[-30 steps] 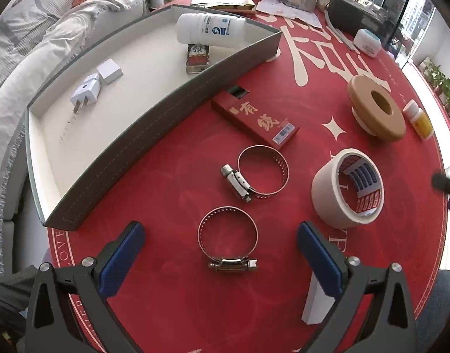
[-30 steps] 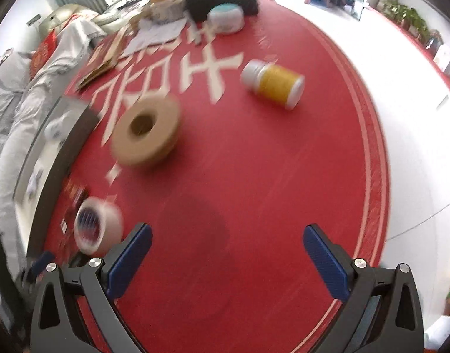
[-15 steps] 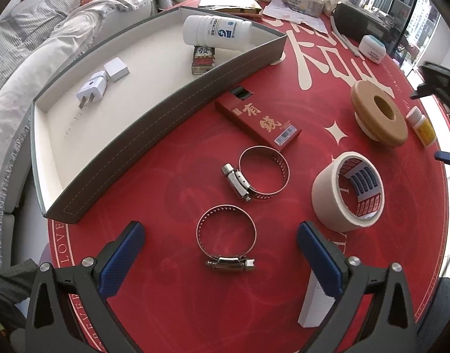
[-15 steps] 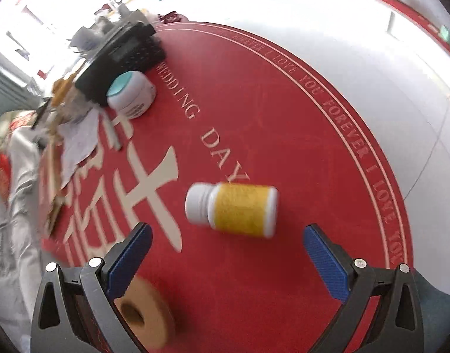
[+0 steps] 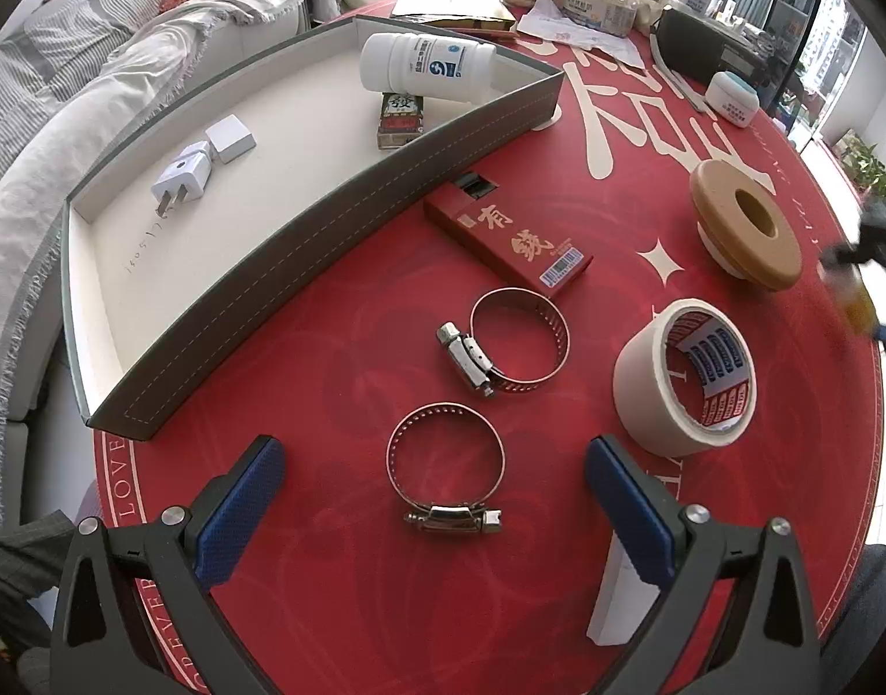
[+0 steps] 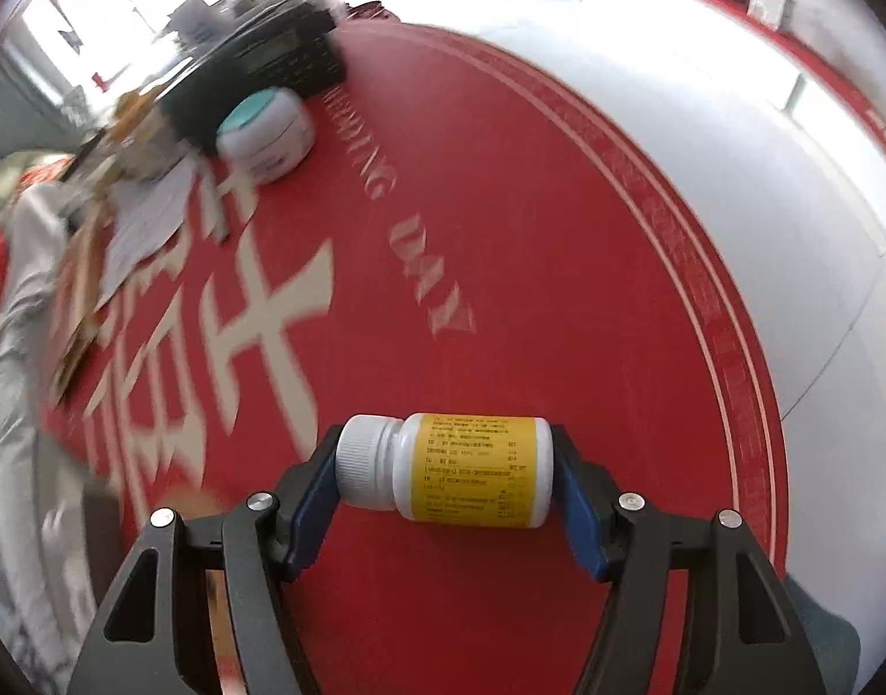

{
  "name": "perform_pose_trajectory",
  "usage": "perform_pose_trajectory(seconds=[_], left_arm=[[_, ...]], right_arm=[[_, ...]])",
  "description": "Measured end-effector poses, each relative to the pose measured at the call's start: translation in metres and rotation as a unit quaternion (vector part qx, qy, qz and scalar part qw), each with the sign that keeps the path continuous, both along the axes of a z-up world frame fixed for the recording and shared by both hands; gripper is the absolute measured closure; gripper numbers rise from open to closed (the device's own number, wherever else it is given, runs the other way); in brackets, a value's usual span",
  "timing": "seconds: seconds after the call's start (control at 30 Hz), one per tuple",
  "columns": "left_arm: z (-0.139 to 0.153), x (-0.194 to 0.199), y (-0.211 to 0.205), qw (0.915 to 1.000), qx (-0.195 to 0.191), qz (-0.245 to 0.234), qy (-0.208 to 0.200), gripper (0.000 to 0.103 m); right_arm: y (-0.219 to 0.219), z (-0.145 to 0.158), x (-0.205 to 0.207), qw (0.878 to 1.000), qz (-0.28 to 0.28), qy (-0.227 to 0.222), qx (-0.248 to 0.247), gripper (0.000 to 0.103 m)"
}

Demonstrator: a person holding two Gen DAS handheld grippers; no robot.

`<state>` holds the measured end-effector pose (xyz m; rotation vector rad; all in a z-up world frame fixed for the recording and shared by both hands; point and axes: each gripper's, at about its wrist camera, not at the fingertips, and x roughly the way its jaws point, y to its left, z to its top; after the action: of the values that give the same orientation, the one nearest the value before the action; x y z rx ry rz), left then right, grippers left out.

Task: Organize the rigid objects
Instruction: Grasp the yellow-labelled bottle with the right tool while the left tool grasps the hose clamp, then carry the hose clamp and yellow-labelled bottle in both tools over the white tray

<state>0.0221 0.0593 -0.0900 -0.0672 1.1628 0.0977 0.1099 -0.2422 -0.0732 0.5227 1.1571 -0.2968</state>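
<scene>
My right gripper (image 6: 445,452) is closing its jaws on a yellow-labelled bottle (image 6: 471,469) with a white cap. The bottle lies crosswise between the blue pads, one on the cap and one on the base. In the left wrist view that gripper is a dark blur at the right table edge. My left gripper (image 5: 432,446) stands open above a steel hose clamp (image 5: 445,463), apart from it. A second hose clamp (image 5: 512,341), a red box (image 5: 509,237), a cream tape roll (image 5: 683,379) and a brown tape roll (image 5: 744,226) lie on the red tablecloth.
A curved grey tray (image 5: 327,231) at the left holds a white bottle (image 5: 425,66), a small pack (image 5: 399,119) and a plug adapter (image 5: 182,179). A teal-lidded jar (image 6: 266,133), a black radio (image 6: 263,63) and papers sit at the far side. The table edge runs close on the right.
My right gripper swept across the table to the yellow bottle and its jaws came in from wide open onto the bottle's ends. The left gripper has stayed where it was.
</scene>
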Motion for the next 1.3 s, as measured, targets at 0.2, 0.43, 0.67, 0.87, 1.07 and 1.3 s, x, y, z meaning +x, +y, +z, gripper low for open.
perform_pose_trajectory(seconds=[0.2,0.43,0.67,0.87,1.07,1.3], left_arm=[[0.004,-0.003,-0.006,0.9995,-0.003,-0.028,0.015,0.017],[0.015,-0.018,0.004,0.9980,-0.037,-0.049,0.016,0.068],[0.041,-0.042,0.002,0.9967,-0.041,-0.071,-0.006,0.068],[0.075,-0.058,0.001,0.9943,-0.038,-0.083,-0.055,0.068],[0.089,-0.069,0.011,0.9934,-0.042,-0.070,-0.081,0.068],[0.099,-0.083,0.020,0.9923,-0.042,-0.057,-0.102,0.068]], right_arm=[[0.021,0.022,-0.072,0.998,0.053,-0.019,0.012,0.035],[0.063,0.049,-0.124,0.992,0.116,-0.051,0.015,0.035],[0.099,0.054,-0.142,0.986,0.158,-0.051,0.015,0.035],[0.125,0.062,-0.157,0.980,0.192,-0.052,0.000,0.035],[0.138,0.073,-0.168,0.977,0.202,-0.063,-0.014,0.035],[0.157,0.080,-0.181,0.972,0.221,-0.072,-0.029,0.035]])
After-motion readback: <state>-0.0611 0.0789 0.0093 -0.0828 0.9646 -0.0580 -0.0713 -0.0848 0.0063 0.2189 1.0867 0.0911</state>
